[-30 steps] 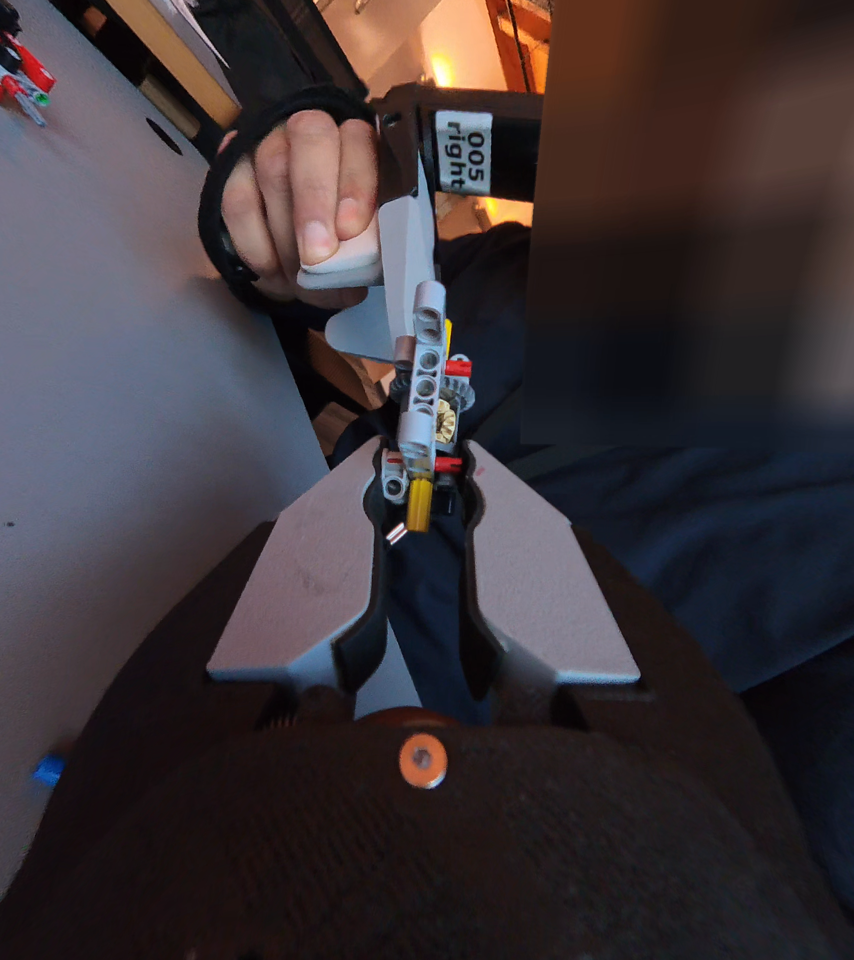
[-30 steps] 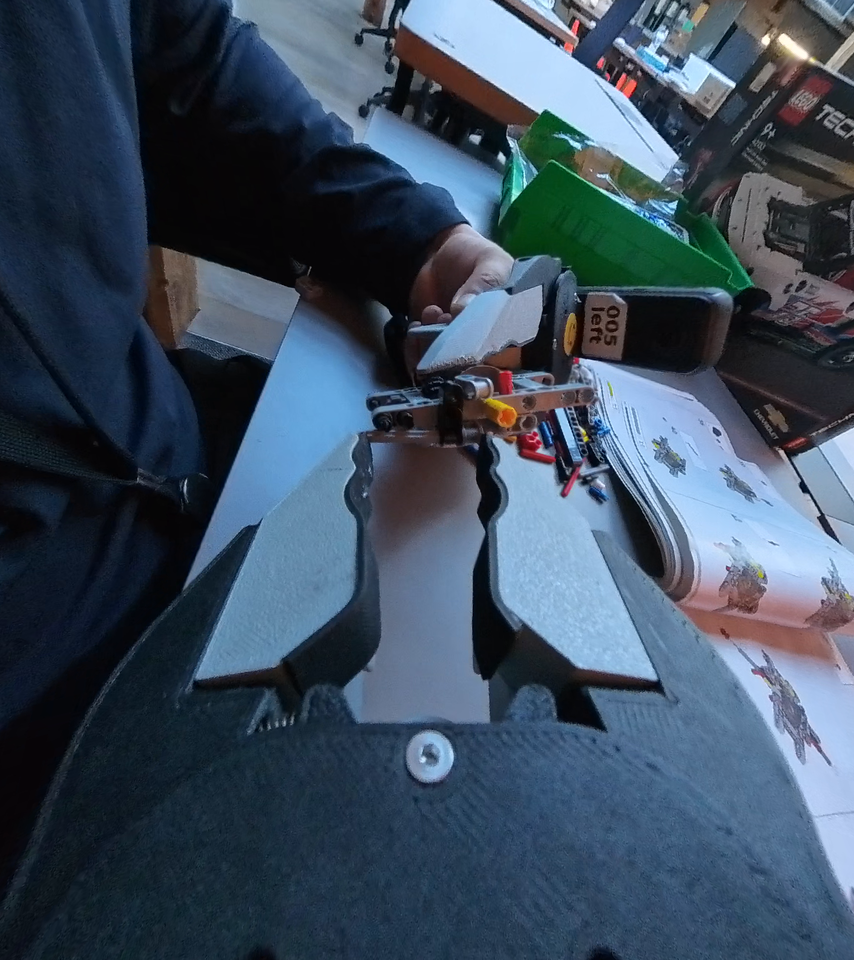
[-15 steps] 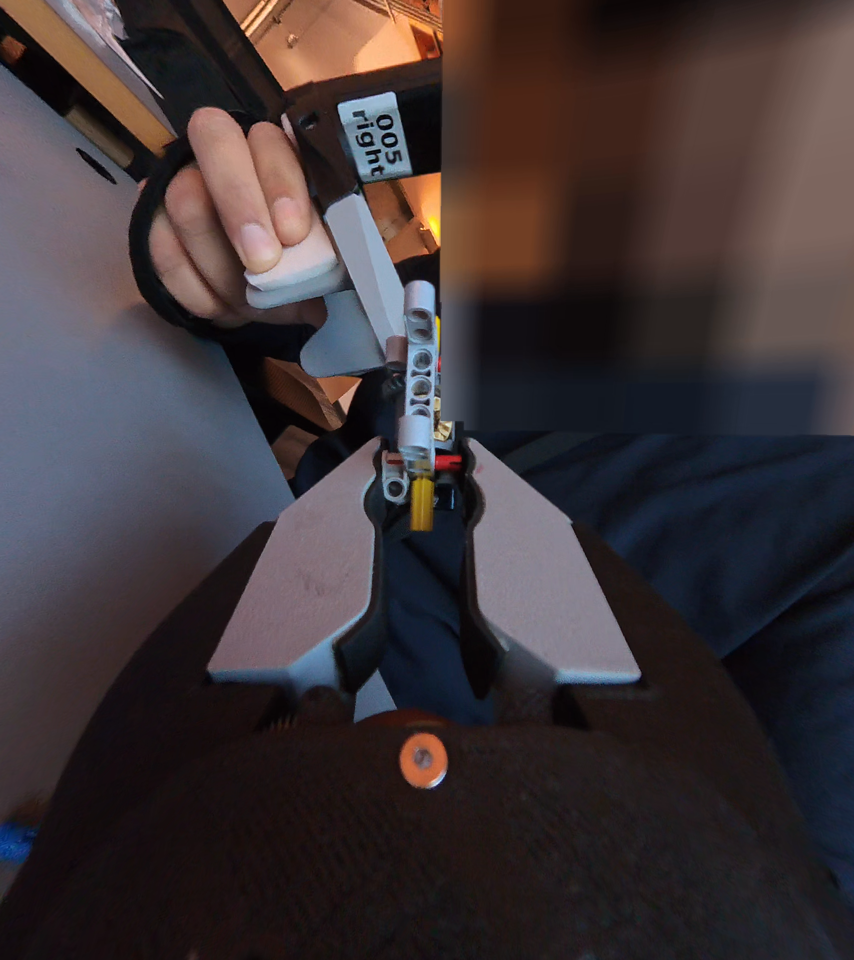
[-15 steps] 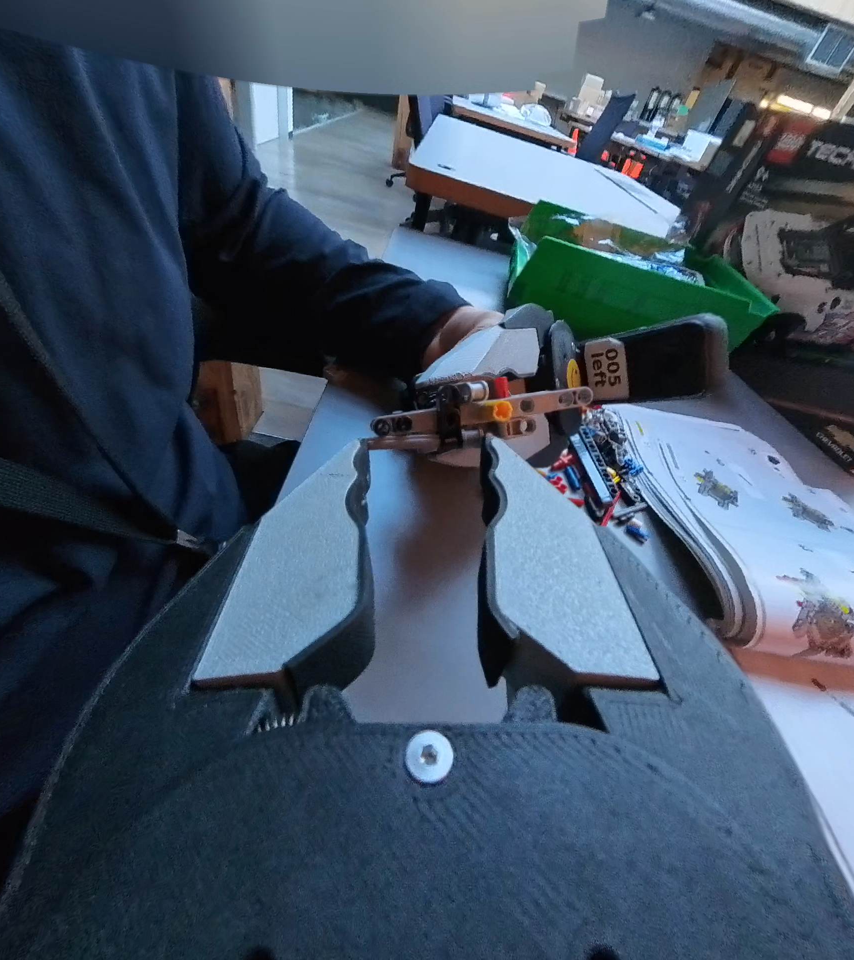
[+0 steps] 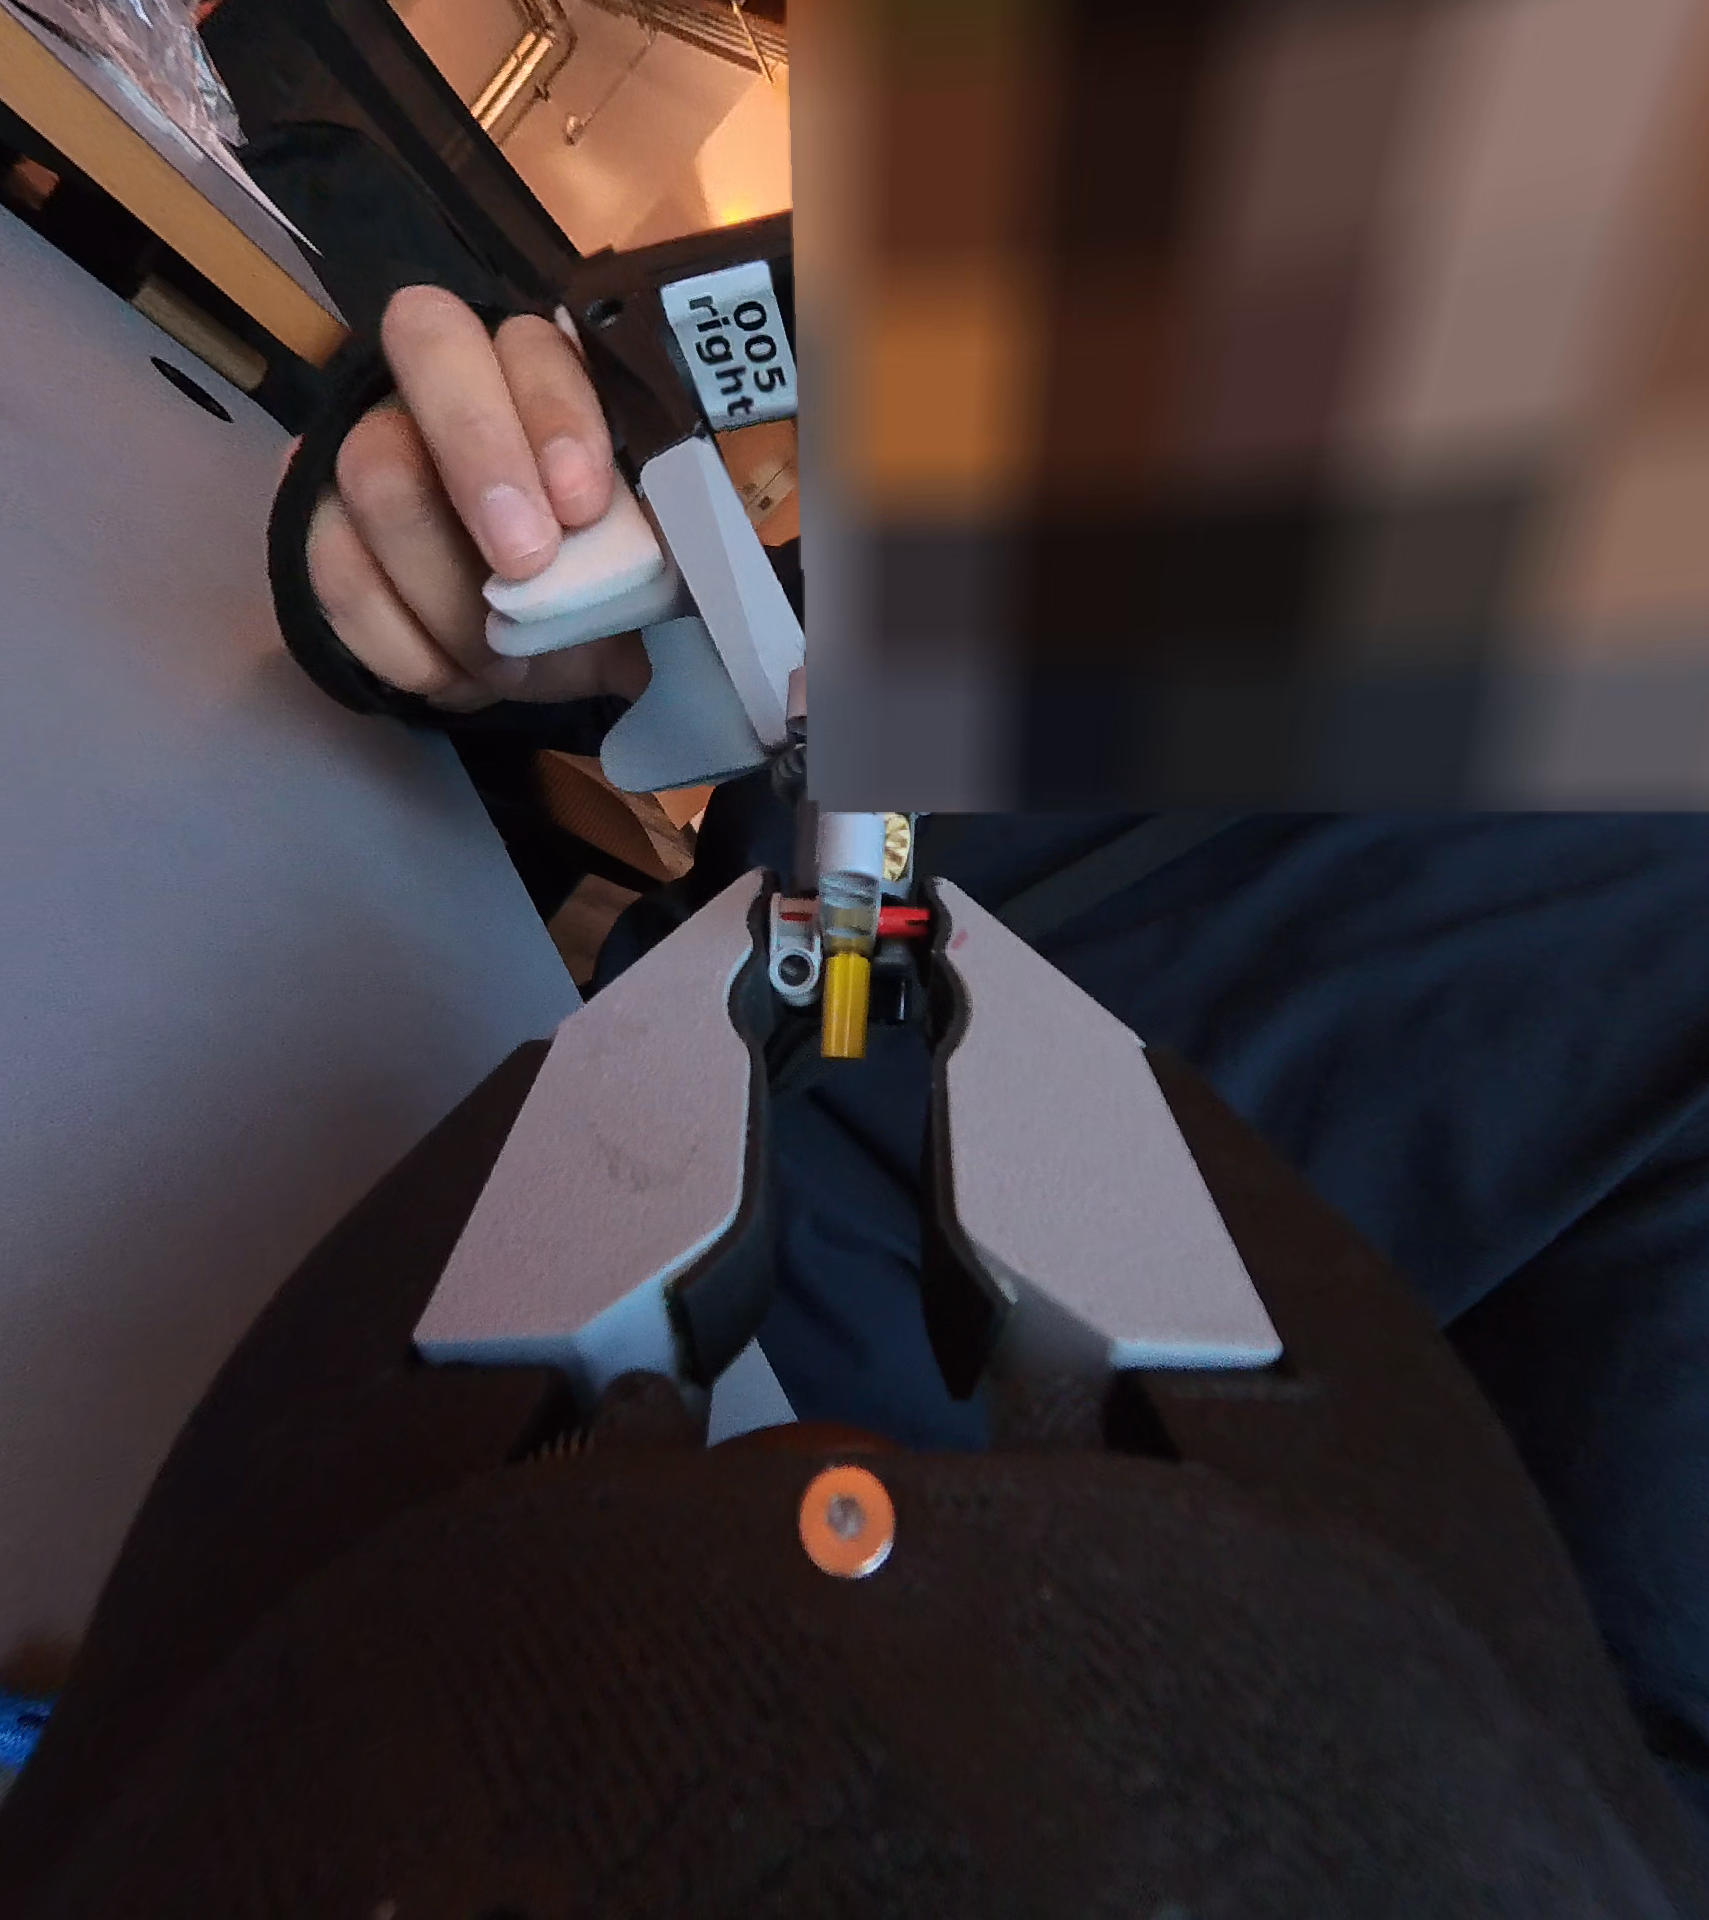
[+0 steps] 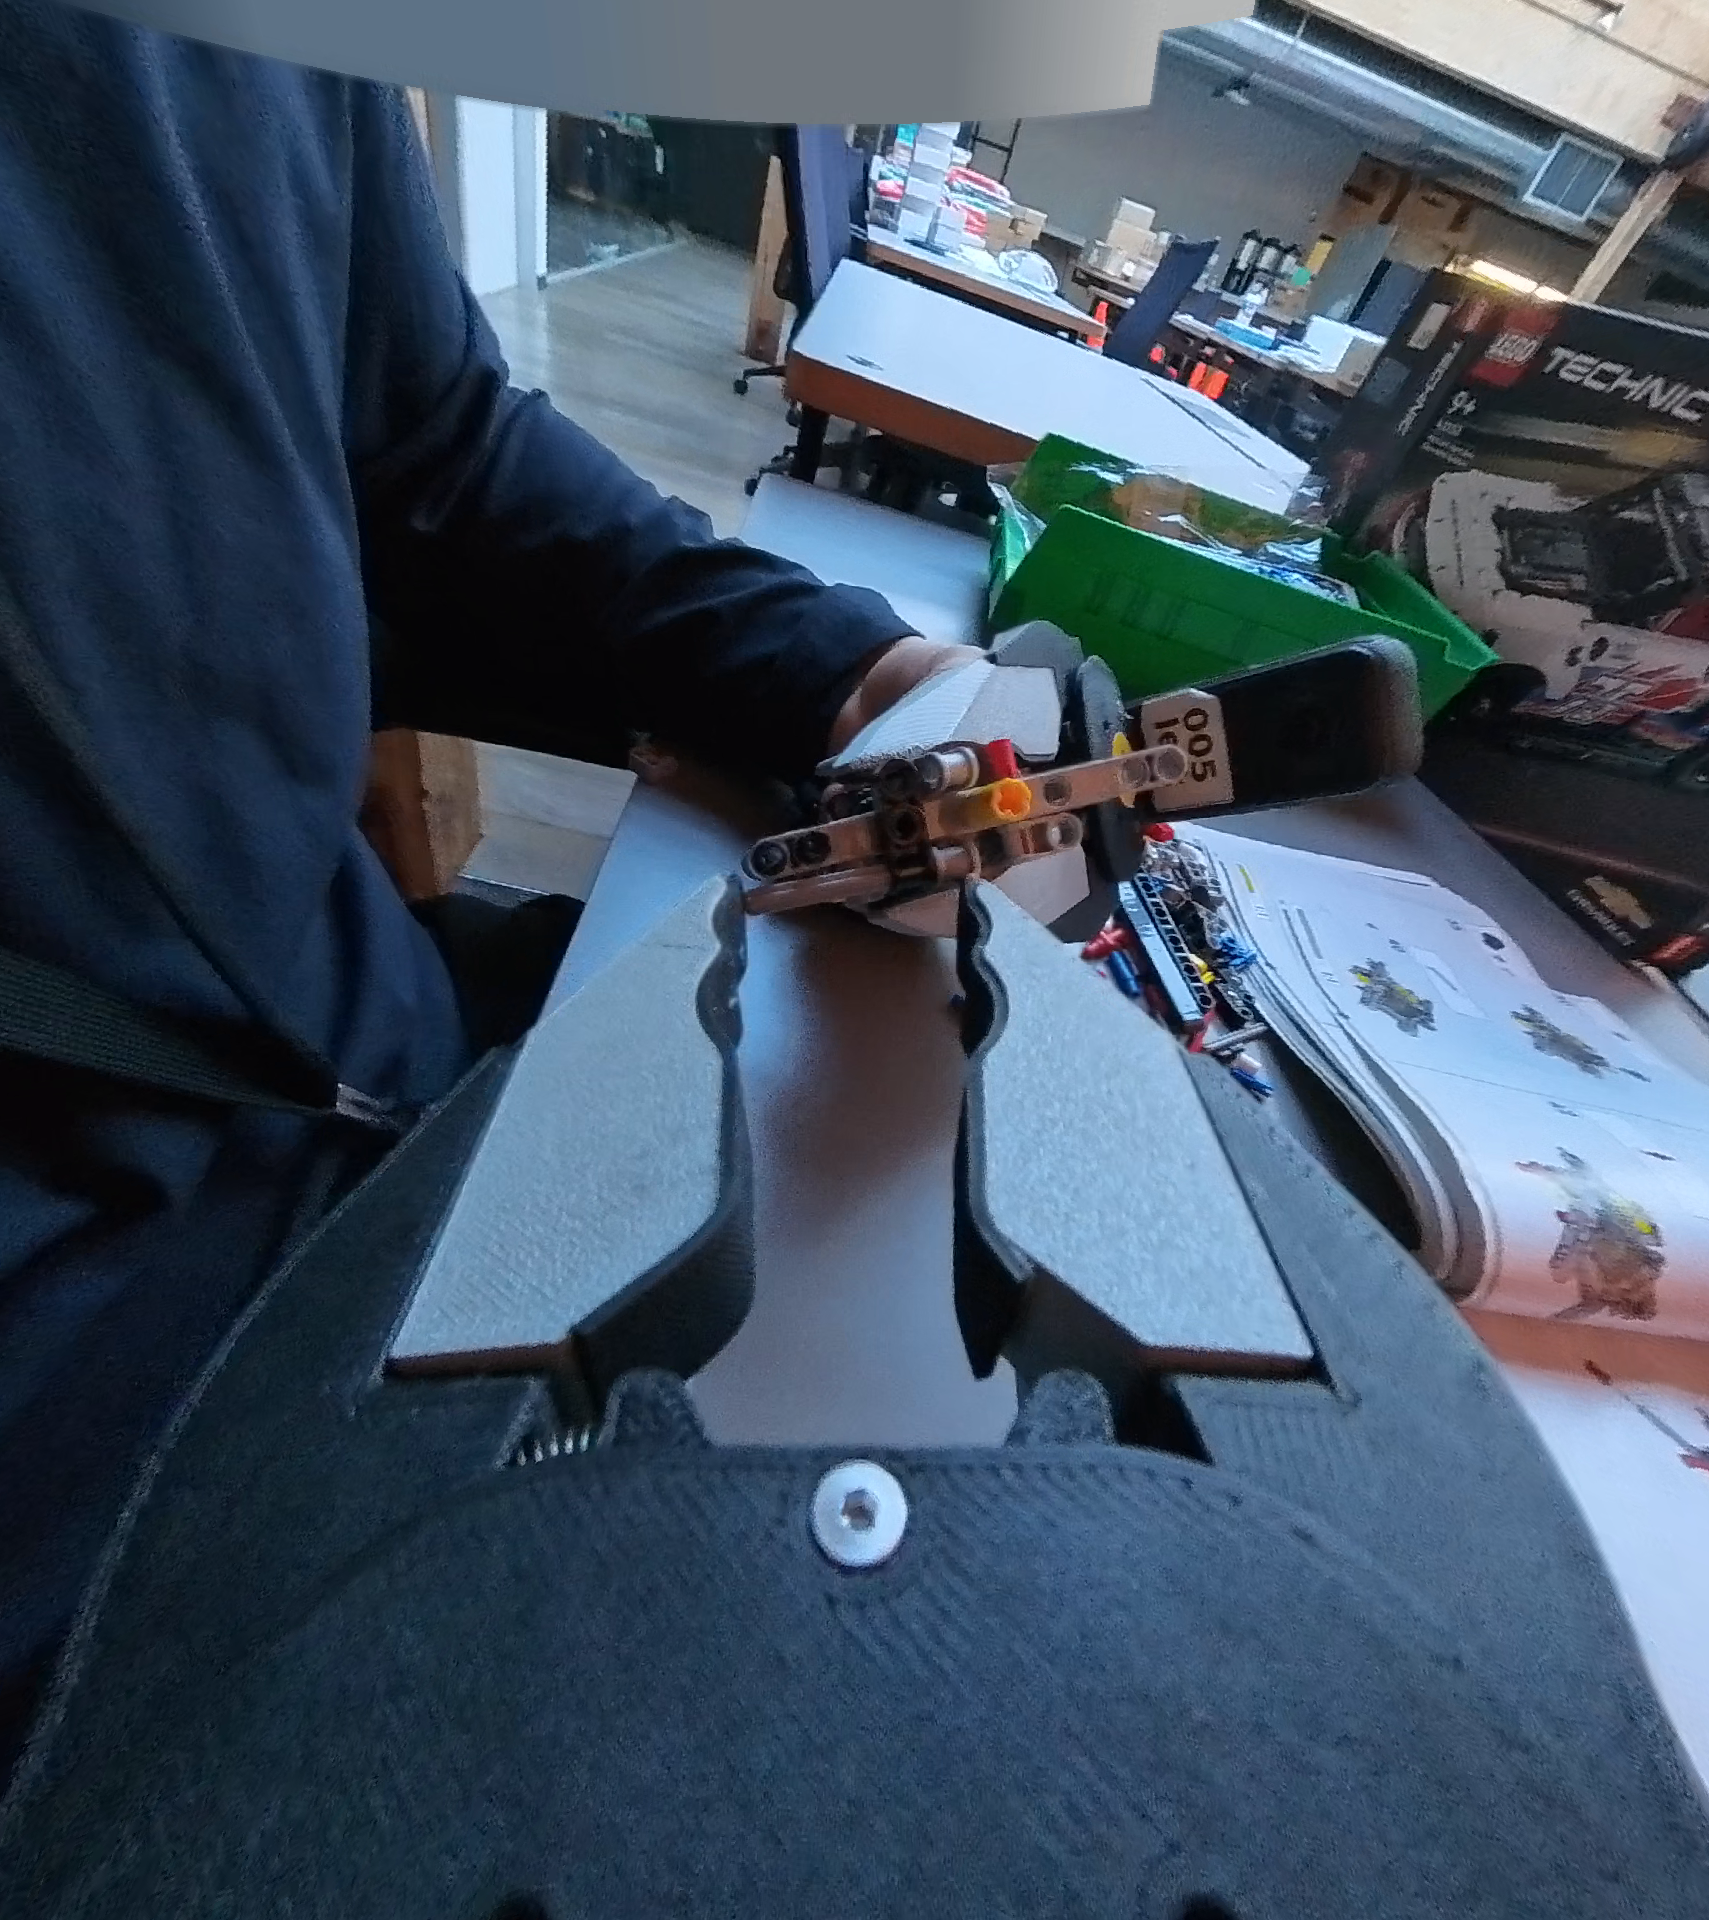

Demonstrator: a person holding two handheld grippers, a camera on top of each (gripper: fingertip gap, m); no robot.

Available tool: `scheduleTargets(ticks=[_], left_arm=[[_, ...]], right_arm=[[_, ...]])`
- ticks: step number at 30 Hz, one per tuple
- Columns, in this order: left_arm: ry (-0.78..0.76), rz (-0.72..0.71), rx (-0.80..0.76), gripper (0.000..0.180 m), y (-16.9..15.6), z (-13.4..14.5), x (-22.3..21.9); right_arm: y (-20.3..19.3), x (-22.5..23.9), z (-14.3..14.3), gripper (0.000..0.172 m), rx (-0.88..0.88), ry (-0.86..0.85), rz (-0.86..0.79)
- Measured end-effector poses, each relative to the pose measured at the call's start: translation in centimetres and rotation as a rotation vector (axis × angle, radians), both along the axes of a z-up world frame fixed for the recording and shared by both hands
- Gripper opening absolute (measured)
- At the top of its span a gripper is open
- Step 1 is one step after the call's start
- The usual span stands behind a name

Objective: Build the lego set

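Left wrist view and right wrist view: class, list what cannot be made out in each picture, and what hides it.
- Left wrist view: the upper part of the grey toy-brick beam assembly with a yellow peg, clamped in the left gripper, is covered by a blur patch.
- Left wrist view: the right gripper has its tips at that patch's edge.
- Right wrist view: the loose small coloured brick parts are too small to identify.
- Right wrist view: the white open instruction booklet is cut off by the right edge.

Brick assembly's (image 5: 845, 940) upper part behind blur
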State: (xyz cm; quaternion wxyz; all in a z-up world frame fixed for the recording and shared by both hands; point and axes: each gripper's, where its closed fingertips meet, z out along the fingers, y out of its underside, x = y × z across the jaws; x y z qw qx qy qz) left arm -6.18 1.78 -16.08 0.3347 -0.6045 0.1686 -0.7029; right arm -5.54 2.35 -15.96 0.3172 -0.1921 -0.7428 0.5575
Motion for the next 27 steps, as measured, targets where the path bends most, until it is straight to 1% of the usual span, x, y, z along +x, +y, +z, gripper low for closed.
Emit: scheduleTargets(ticks=[6,11,13,14,17,19,21,23,25,27], left_arm=[[0.021,-0.039,-0.024,0.024,-0.4,-0.4,0.3],[0.035,-0.100,-0.041,0.024,-1.0,-0.7,1.1],[0.015,-0.083,-0.065,0.024,-0.6,-0.6,0.8],[0.010,-0.068,-0.069,0.024,-0.4,-0.6,0.6],[0.036,-0.080,-0.061,0.024,-0.5,-0.8,1.0],[0.086,-0.110,-0.071,0.024,-0.9,-1.5,1.7],[0.105,-0.128,-0.069,0.024,-1.2,-1.8,2.0],[0.090,-0.125,-0.067,0.024,-1.1,-1.6,1.8],[0.101,-0.137,-0.055,0.024,-1.4,-1.6,1.9],[0.118,-0.157,-0.051,0.024,-1.7,-1.8,2.1]], right_arm=[[-0.1,0.4,-0.4,0.034,0.094,0.030,0.011],[-0.5,0.8,-0.3,0.032,0.043,-0.009,0.078],[-0.2,0.6,-0.2,0.031,0.010,-0.035,0.075],[0.0,0.5,-0.3,0.024,-0.001,-0.055,0.071],[0.2,0.4,-0.3,0.024,-0.048,-0.099,0.080],[0.6,-0.1,-0.7,0.024,-0.004,-0.092,0.041],[0.7,-0.2,-0.8,0.022,0.030,-0.063,0.022],[0.6,-0.2,-0.6,0.025,0.048,-0.012,0.002],[0.7,-0.4,-0.4,0.037,0.057,0.027,-0.018],[0.6,-0.5,-0.5,0.047,0.035,0.012,-0.014]])
